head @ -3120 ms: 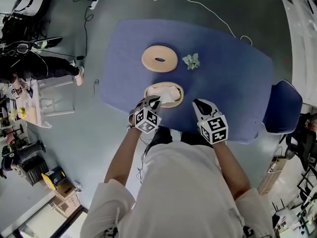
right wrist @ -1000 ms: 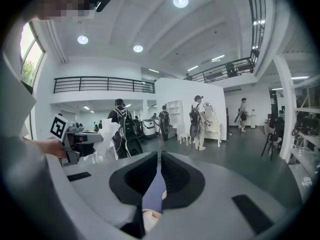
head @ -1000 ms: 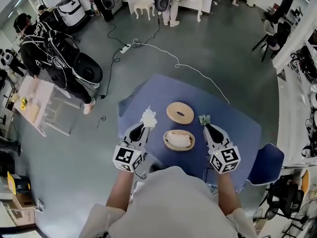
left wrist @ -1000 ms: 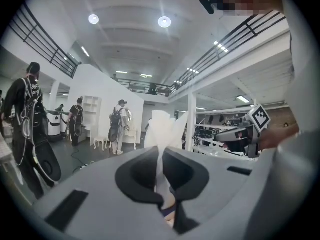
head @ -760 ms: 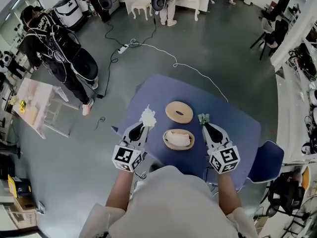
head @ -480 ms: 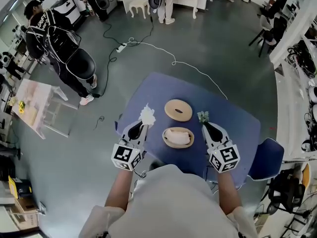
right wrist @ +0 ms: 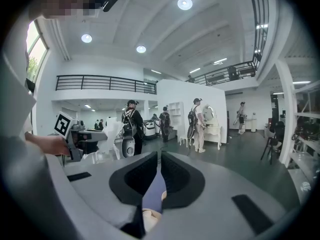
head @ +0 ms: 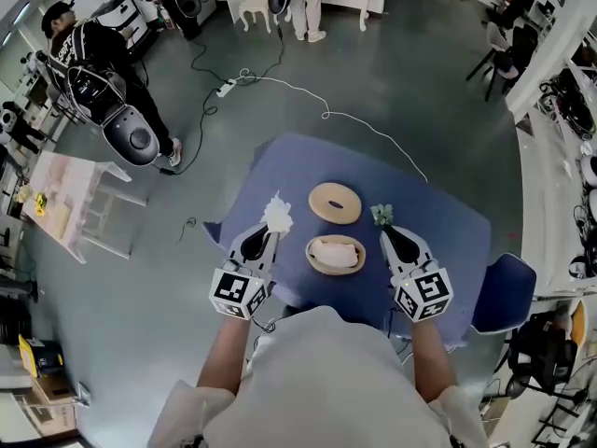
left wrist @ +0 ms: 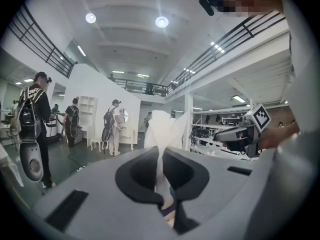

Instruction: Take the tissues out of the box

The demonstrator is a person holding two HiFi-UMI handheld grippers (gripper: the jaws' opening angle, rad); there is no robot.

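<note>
In the head view a round wooden tissue box stands open on the blue table, with white tissues inside. Its wooden lid, which has a slot, lies just behind it. My left gripper is held up left of the box, shut on a white tissue. That tissue sticks up from between the pads in the left gripper view. My right gripper is raised right of the box, with its jaws together and nothing between them.
A small green sprig lies on the table just past my right gripper's tip. A blue chair stands at the table's right. A white cable runs over the floor behind. People stand at the far left and back.
About three seconds ago my left gripper was at the box; it has since lifted off to the left with a tissue. Over the last second both grippers stay nearly still.
</note>
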